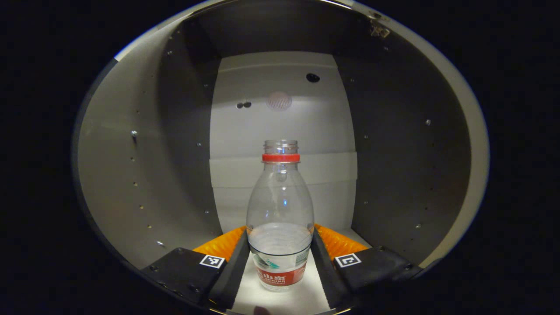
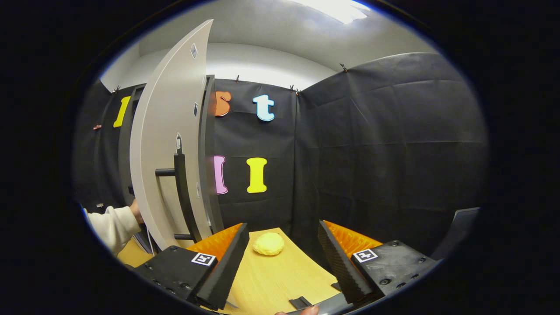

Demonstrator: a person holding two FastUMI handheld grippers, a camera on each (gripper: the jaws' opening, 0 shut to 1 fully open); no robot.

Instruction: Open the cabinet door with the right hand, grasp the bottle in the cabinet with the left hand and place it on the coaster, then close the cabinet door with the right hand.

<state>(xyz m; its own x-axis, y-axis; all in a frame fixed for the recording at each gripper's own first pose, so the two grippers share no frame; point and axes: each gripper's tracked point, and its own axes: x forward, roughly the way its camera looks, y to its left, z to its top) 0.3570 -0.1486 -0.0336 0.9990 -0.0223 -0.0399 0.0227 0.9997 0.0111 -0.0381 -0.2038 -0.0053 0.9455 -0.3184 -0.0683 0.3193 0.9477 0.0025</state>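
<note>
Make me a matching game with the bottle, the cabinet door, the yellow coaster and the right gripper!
Things:
1. bottle
2. door
3. coaster
4. right gripper

Places or states:
A. swung open
B. lying on the wooden table
C. standing between the left gripper fingers, inside the cabinet
D. open, holding nothing

Pairs: 1-C, 2-A, 3-B, 4-D
</note>
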